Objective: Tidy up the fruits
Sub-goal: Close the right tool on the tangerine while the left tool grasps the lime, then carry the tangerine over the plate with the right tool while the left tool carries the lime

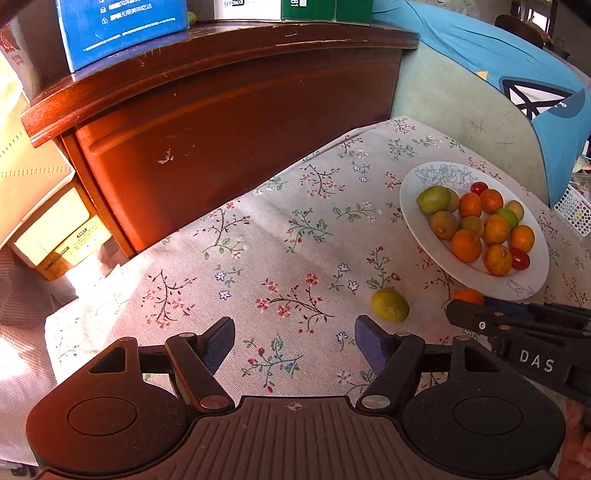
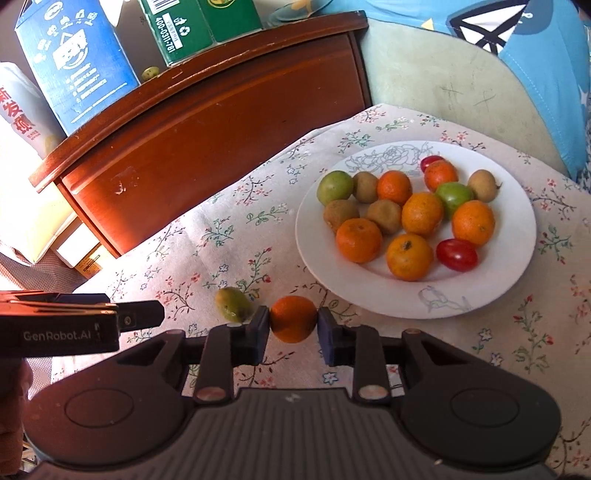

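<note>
A white plate point(image 2: 509, 266) on the floral tablecloth holds several oranges, green fruits, brown fruits and red tomatoes; it also shows in the left wrist view point(image 1: 417, 218). My right gripper point(image 2: 293, 325) is shut on an orange point(image 2: 293, 318) just in front of the plate's near rim; the orange shows partly in the left wrist view point(image 1: 468, 296). A yellow-green fruit point(image 1: 390, 305) lies loose on the cloth, left of the held orange point(image 2: 233, 304). My left gripper point(image 1: 294, 341) is open and empty over the cloth, left of that fruit.
A dark wooden cabinet point(image 1: 229, 125) stands behind the table, with a blue carton point(image 2: 74, 62) and green boxes point(image 2: 177, 29) on top. A pale green chair back with blue cloth point(image 1: 476, 110) stands behind the plate. A white perforated basket point(image 1: 576, 210) sits at the far right.
</note>
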`<state>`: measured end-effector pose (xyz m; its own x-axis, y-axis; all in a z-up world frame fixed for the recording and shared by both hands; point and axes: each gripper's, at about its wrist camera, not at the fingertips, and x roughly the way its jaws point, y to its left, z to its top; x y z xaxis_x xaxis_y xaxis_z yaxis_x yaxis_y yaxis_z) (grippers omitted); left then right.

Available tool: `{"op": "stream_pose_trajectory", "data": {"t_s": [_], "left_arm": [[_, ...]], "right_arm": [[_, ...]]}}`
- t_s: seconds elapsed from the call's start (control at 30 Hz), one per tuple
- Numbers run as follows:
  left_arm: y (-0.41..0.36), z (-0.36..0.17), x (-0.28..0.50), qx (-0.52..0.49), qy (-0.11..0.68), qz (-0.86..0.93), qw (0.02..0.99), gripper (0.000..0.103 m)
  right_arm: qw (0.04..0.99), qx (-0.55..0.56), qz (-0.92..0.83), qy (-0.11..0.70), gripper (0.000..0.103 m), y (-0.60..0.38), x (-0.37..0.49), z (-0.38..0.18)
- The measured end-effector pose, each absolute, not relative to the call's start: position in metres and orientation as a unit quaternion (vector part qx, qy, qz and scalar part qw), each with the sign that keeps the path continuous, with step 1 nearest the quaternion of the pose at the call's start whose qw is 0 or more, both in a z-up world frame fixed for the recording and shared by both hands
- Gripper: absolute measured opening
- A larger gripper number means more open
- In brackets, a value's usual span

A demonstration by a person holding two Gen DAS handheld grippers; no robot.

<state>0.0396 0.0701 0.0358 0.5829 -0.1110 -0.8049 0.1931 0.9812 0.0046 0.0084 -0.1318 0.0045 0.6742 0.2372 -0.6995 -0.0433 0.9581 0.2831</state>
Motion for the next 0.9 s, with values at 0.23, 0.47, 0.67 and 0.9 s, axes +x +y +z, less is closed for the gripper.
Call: {"op": "stream_pose_trajectory", "data": {"t_s": [0.23, 0.47, 0.67, 0.9], "left_arm": [[0.049, 0.026, 0.044, 0.033, 0.435, -0.14, 0.889, 0.071], [0.03, 0.015, 0.048, 0.051, 0.415, -0.178, 0.891, 0.068], [0.021, 0.006, 0.05, 0.069, 0.415, -0.199, 0.885, 0.045], [0.02, 0.002, 0.052, 0.067, 0.417, -0.205, 0.883, 0.027]], "right_arm": [[0.906, 0.131, 0.076, 0.395, 0.028, -0.171, 0.001, 0.039], [0.903, 0.162, 0.066, 0.393, 0.028, -0.193, 0.001, 0.044], [0.903, 0.176, 0.059, 0.387, 0.028, -0.204, 0.003, 0.047], [0.903, 0.192, 0.05, 0.381, 0.028, -0.214, 0.005, 0.049]]}}
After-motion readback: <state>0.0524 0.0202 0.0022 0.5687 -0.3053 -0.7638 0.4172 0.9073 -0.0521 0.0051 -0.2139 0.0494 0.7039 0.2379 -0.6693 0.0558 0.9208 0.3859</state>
